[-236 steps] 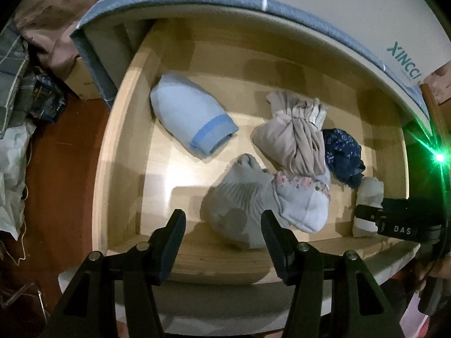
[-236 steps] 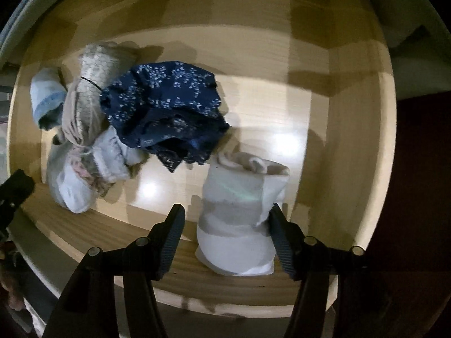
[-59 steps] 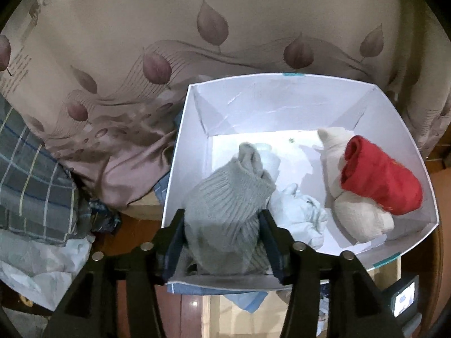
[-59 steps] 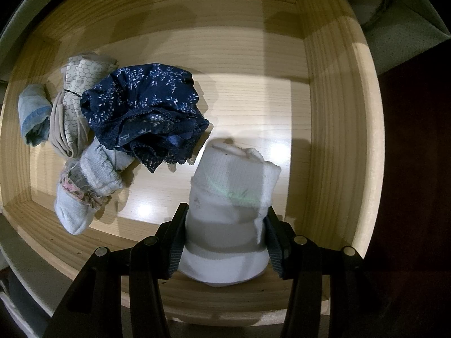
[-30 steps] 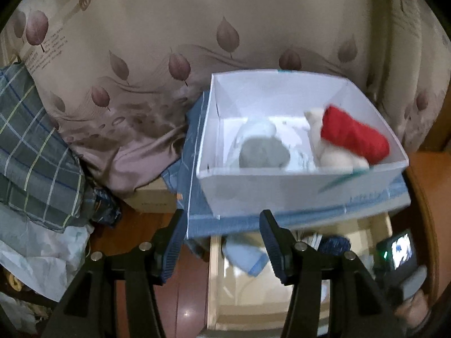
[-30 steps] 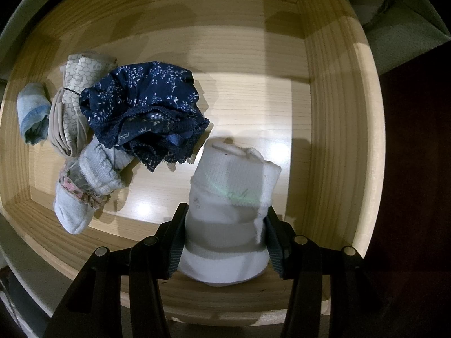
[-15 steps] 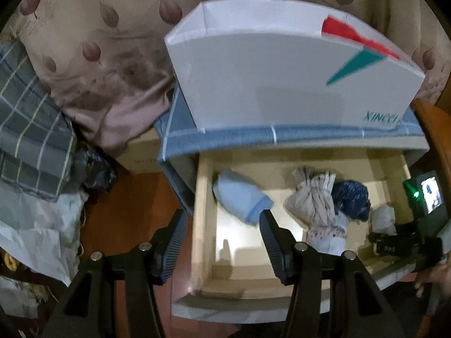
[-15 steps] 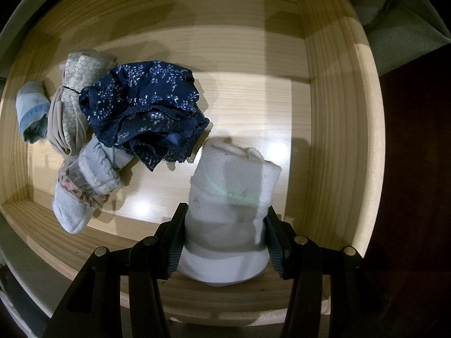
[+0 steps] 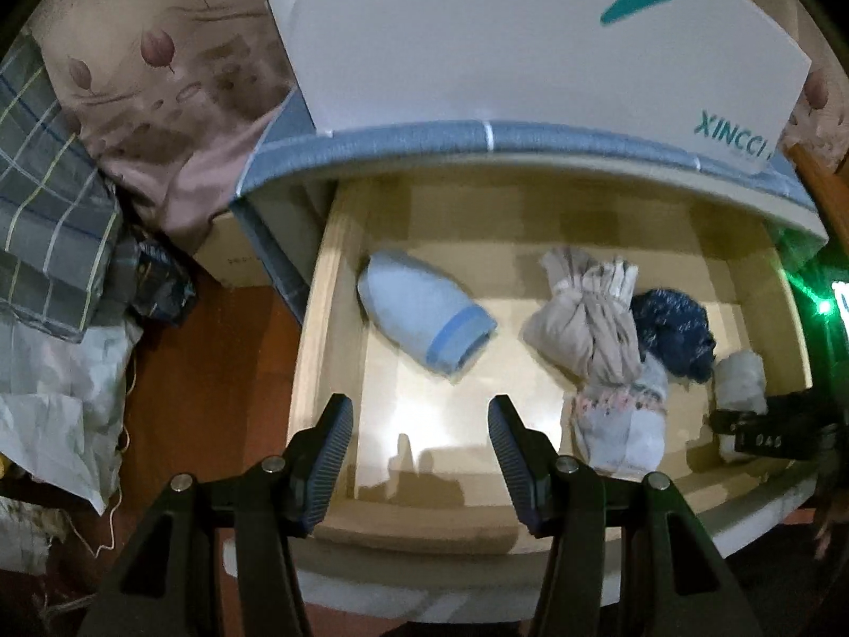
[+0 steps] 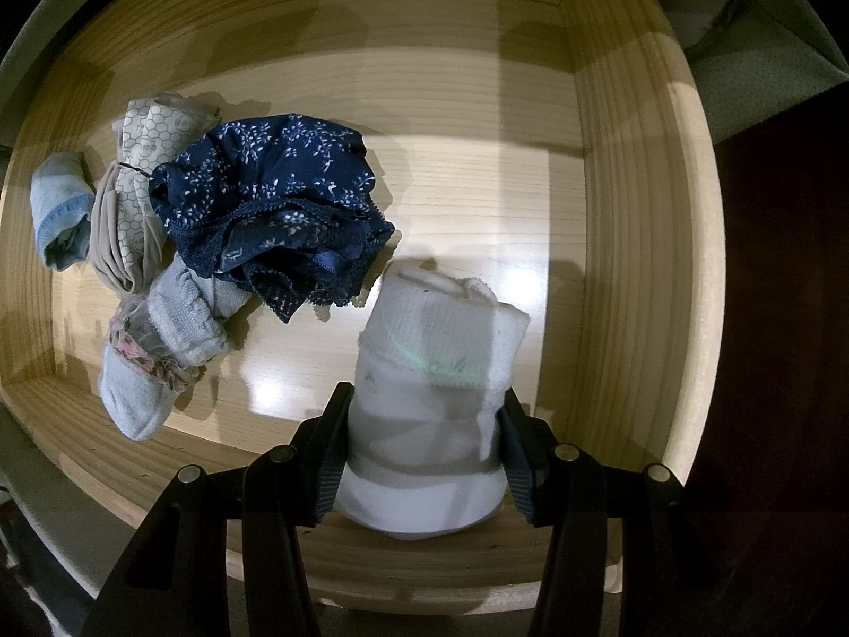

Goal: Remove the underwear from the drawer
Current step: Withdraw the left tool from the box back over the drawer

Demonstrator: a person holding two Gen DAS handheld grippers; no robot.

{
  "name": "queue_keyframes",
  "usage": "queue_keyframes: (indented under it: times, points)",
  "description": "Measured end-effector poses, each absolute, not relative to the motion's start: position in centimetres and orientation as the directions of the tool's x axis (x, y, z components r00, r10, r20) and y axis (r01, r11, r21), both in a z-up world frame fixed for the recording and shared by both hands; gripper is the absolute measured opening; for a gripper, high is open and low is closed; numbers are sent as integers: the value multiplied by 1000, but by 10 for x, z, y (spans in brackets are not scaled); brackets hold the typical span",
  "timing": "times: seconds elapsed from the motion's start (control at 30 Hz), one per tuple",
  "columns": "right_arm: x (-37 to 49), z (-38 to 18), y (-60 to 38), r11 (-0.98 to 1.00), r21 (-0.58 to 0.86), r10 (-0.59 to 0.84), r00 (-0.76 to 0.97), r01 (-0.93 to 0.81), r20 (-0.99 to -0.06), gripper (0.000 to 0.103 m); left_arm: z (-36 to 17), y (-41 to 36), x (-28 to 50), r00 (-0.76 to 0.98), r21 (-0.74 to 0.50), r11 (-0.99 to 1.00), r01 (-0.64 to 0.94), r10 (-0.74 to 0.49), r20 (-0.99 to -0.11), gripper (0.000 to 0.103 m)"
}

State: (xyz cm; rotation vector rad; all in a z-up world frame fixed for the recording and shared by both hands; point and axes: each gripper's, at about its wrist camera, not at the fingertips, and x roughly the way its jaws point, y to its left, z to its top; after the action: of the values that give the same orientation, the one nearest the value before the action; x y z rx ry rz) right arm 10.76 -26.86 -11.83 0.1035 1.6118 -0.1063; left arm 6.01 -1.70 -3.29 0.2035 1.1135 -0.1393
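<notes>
While the wooden drawer (image 9: 339, 244) is pulled out, the left gripper (image 9: 419, 430) is held above its front edge with its fingers wide apart, and nothing is held between them. Just past those fingers, a bare, shiny patch of the drawer floor is seen. A little farther in, a light blue roll (image 9: 424, 326) with a darker blue band is laid on its side near the left wall.

In the right wrist view, the right gripper (image 10: 424, 435) is squeezed shut on a white roll (image 10: 430, 409) with a grey stripe, at the front right of the drawer (image 10: 637, 244). The roll is stood upright between the two fingers. To its left, a pale sock bundle (image 10: 154, 355) with a pink frill is laid near the front wall. Just behind it, the dark blue underwear (image 10: 276, 207) with small white flowers is found in a crumpled heap, touching the bundle. A beige bundle (image 10: 132, 201) is tucked against the underwear's left side.

Farthest away, a white box (image 9: 530, 37) with green letters is set on top of the furniture, above the drawer. A leaf-print cloth (image 9: 159, 69) is hung off to the left.
</notes>
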Motion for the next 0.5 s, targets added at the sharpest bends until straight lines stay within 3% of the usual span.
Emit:
queue_keyframes:
  times: [0.5]
  points:
    - [108, -118, -269, 991, -6, -1, -44, 133, -999, 48, -38, -18, 46, 440, 77, 969, 236, -36, -897, 54]
